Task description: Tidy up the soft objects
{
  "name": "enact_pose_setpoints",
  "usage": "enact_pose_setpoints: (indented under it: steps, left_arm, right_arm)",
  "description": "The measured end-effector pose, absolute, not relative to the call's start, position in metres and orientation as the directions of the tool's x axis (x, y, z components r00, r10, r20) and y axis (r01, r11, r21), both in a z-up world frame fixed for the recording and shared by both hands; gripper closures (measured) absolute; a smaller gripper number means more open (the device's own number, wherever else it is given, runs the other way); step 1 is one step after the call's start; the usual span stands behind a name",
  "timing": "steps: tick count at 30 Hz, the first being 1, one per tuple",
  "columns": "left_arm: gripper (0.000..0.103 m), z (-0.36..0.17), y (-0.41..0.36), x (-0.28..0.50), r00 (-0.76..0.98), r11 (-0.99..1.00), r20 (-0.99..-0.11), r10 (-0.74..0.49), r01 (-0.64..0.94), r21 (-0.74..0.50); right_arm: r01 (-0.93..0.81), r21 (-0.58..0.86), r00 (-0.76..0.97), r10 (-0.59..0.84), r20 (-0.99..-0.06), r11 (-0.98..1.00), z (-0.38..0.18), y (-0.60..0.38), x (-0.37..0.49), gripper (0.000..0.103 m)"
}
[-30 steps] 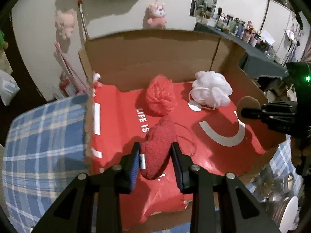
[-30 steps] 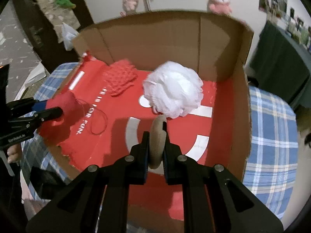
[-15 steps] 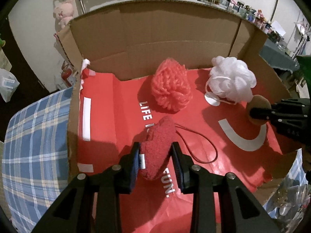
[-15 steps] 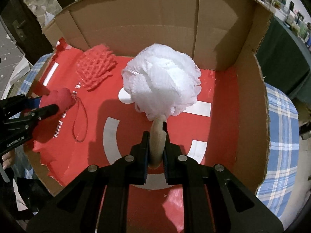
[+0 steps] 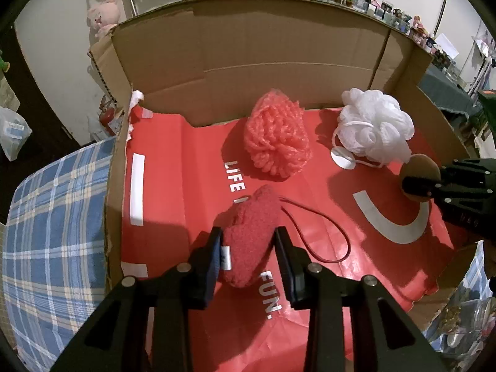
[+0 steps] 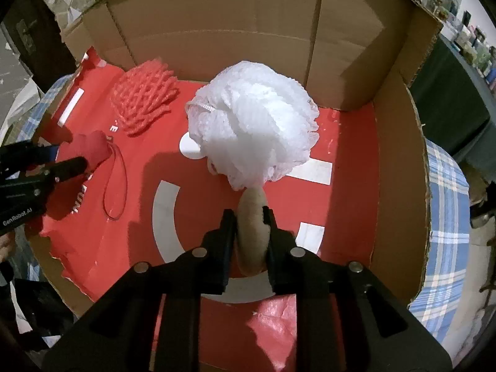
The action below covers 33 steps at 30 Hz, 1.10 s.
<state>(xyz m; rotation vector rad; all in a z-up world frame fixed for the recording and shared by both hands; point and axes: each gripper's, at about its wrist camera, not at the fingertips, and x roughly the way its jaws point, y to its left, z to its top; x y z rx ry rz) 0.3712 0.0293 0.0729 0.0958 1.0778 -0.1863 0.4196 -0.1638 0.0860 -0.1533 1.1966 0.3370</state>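
Lowering into the cardboard box [image 5: 279, 46], both tools carry loads. The left hand-held gripper [image 5: 248, 248] clamps the red plush pouch [image 5: 251, 232], lower centre of the frame, over the red liner [image 5: 161, 186]. The right hand-held gripper [image 6: 249, 232] has jaws opening around the tan sponge [image 6: 251, 217], pads touching it, just below the white loofah [image 6: 254, 130]. Recommended: release low, in bare liner, clear of the coral loofah [image 5: 276, 142].
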Motion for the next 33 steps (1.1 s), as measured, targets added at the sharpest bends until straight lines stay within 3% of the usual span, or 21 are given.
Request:
enact_pose_setpoints:
  steps: [8,9,12,21,33]
  left_arm:
    - [0.058,0.071,0.029,0.37,0.462,0.981,-0.88,-0.11,0.192,-0.022]
    - [0.056,0.071,0.029,0.369,0.463,0.981,-0.879,-0.112,0.193,-0.023]
    - [0.052,0.073,0.027,0.366,0.47,0.979,-0.875,-0.119,0.201,-0.025]
    - [0.027,0.103,0.025,0.346,0.55,0.976,-0.821,-0.154,0.214,-0.039]
    - [0.012,0.159,0.029,0.288,0.687,0.978,-0.702,-0.188,0.199,-0.067]
  right_arm:
    - [-0.346,0.041,0.331,0.163,-0.93,0.937,0.088,-0.158,0.413,0.085]
    - [-0.346,0.041,0.331,0.163,-0.929,0.937,0.089,-0.158,0.414,0.078]
    - [-0.351,0.034,0.347,0.164,-0.923,0.936,0.092,-0.156,0.412,0.029]
    - [-0.356,0.03,0.396,0.181,-0.9,0.934,0.115,-0.148,0.402,0.029]
    - [-0.356,0.047,0.496,0.231,-0.837,0.933,0.169,-0.161,0.357,0.028]
